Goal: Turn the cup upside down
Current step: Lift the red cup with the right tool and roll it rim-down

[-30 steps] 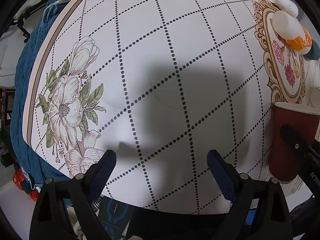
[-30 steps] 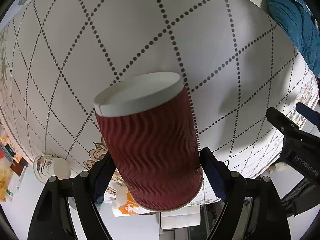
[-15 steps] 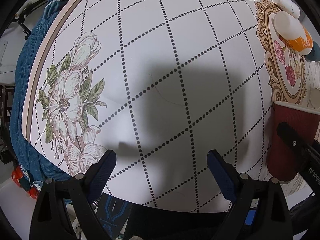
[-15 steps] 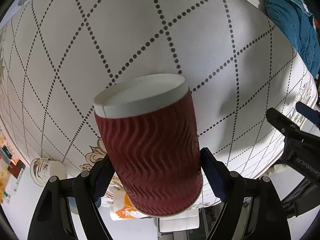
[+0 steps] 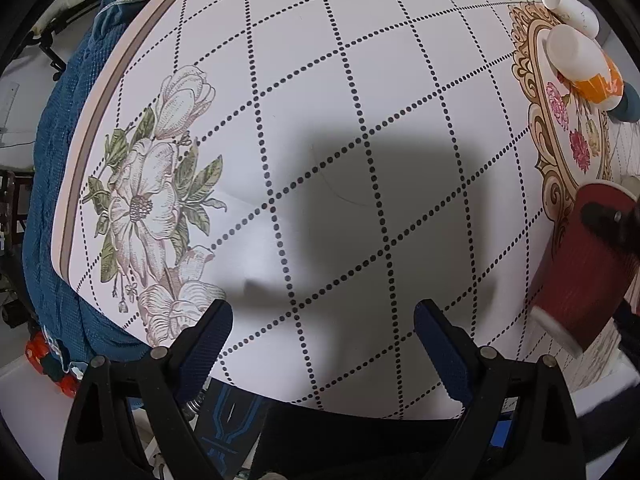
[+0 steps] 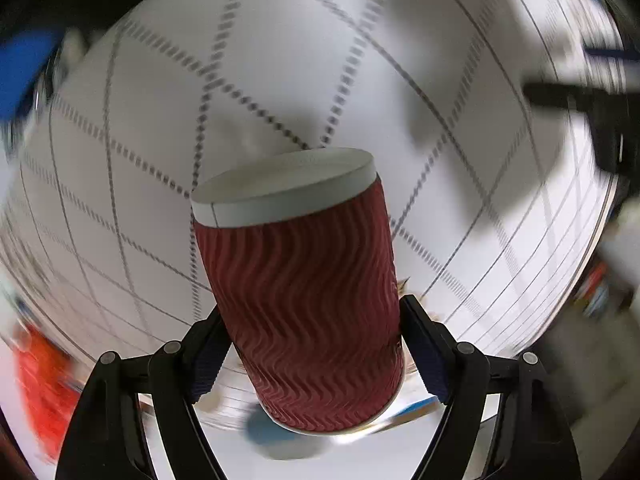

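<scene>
A dark red ripple paper cup (image 6: 304, 304) with a white base end fills the right wrist view. My right gripper (image 6: 316, 352) is shut on its sides and holds it above the table, the white flat end pointing away from me. The cup also shows in the left wrist view (image 5: 580, 264) at the far right, tilted, with a finger (image 5: 608, 220) of the right gripper across it. My left gripper (image 5: 320, 344) is open and empty over the white dotted tablecloth (image 5: 320, 120).
An orange and white bottle (image 5: 584, 64) and a white tube (image 5: 568, 4) lie at the far right on an ornate print. A blue cloth (image 5: 52, 200) hangs along the table's left edge. The left gripper (image 6: 592, 108) shows blurred in the right wrist view.
The right gripper has swung fast with the cup; its view is now blurred and the cup is tilting over. The left gripper has barely moved.
</scene>
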Demonstrator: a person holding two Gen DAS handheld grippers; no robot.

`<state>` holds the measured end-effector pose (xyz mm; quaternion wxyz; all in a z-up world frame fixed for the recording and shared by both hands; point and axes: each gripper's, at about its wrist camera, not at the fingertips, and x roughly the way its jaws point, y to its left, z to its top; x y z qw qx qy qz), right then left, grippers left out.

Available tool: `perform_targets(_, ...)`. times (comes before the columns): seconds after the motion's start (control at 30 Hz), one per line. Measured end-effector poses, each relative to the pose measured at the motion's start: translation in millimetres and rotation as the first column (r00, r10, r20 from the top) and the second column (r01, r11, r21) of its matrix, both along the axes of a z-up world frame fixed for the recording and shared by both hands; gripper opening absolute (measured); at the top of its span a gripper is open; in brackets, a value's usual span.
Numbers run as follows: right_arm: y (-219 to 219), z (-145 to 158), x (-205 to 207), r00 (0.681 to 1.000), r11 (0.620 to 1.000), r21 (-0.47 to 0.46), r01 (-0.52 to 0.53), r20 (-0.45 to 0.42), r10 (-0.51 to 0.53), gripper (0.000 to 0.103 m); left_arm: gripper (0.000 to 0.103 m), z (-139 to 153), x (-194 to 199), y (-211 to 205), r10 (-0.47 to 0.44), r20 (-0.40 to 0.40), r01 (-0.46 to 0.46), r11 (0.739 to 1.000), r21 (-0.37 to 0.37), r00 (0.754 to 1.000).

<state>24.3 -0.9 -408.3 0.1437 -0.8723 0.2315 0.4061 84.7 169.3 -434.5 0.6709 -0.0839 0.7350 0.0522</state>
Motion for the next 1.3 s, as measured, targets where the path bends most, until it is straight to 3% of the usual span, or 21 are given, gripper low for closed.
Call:
perform_targets(0.07, 7.6, 1.0, 9.0, 0.990, 0.990, 0.013, 0.138, 0.010, -0.138, 0.082, 0.093, 2.1, -2.3, 4.3, -0.001, 0.003, 0.001, 1.000, 0.005, 1.000)
perform_targets(0.13, 13.6, 3.3, 19.9, 0.958, 0.957, 0.027, 0.288, 0.010, -0.288, 0.082, 0.093, 4.3, -5.1, 8.6, 0.000, 0.006, 0.000, 1.000, 0.012, 1.000)
perform_targets(0.17, 16.1, 4.8, 25.4, 0.933, 0.933, 0.032, 0.359, 0.008, -0.359, 0.082, 0.093, 5.1, -6.4, 10.6, 0.000, 0.007, 0.000, 1.000, 0.014, 1.000)
perform_targets(0.27, 21.2, 9.6, 45.6, 0.813, 0.812, 0.052, 0.581, -0.002, -0.582, 0.082, 0.093, 7.9, -5.2, 17.2, -0.002, 0.007, 0.002, 1.000, 0.021, 1.000)
perform_targets(0.33, 18.0, 12.5, 60.7, 0.706, 0.704, 0.074, 0.707, -0.008, -0.708, 0.082, 0.093, 10.9, -4.5, 21.3, -0.008, 0.008, 0.008, 1.000, 0.025, 1.000)
perform_targets(0.37, 18.0, 14.7, 70.0, 0.633, 0.630, 0.085, 0.772, -0.015, -0.774, 0.082, 0.093, 12.0, -5.0, 22.3, -0.013, 0.009, 0.013, 1.000, 0.029, 1.000)
perform_targets(0.5, 9.5, 16.7, 102.7, 0.378, 0.373, 0.089, 0.923, -0.041, -0.925, 0.082, 0.093, 23.6, -3.7, 14.4, -0.032, 0.013, 0.031, 0.999, 0.043, 0.999)
perform_targets(0.53, 8.6, 16.1, 108.4, 0.328, 0.323, 0.087, 0.942, -0.043, -0.944, 0.082, 0.093, 25.3, -3.4, 12.8, -0.036, 0.014, 0.036, 0.998, 0.046, 0.999)
perform_targets(0.57, 4.6, 15.1, 115.7, 0.261, 0.257, 0.086, 0.963, -0.044, -0.964, 0.082, 0.093, 28.4, -3.2, 9.7, -0.041, 0.016, 0.041, 0.998, 0.050, 0.999)
perform_targets(0.6, -1.2, 14.0, 124.9, 0.173, 0.169, 0.083, 0.982, -0.046, -0.984, 0.082, 0.093, 30.2, -2.8, 8.9, -0.046, 0.017, 0.045, 0.998, 0.053, 0.999)
perform_targets(0.8, -34.9, 13.7, 152.3, -0.227, -0.235, 0.087, 0.968, -0.086, -0.970, 0.082, 0.093, 37.1, 4.5, -1.7, -0.065, 0.023, 0.064, 0.996, 0.063, 0.998)
perform_targets(0.9, -44.4, 15.2, 159.6, -0.354, -0.364, 0.085, 0.928, -0.112, -0.929, 0.082, 0.093, 39.1, 7.0, -6.4, -0.073, 0.025, 0.071, 0.995, 0.067, 0.997)
perform_targets(1.07, -70.1, 10.9, 166.6, -0.523, -0.534, 0.054, 0.844, -0.137, -0.841, 0.082, 0.093, 36.8, 11.7, -18.8, -0.084, 0.024, 0.082, 0.994, 0.069, 0.996)
perform_targets(1.3, -102.1, 8.6, 179.0, -0.688, -0.697, -0.004, 0.718, -0.160, -0.708, 0.082, 0.093, 35.8, 22.6, -35.8, -0.102, 0.026, 0.100, 0.993, 0.070, 0.994)
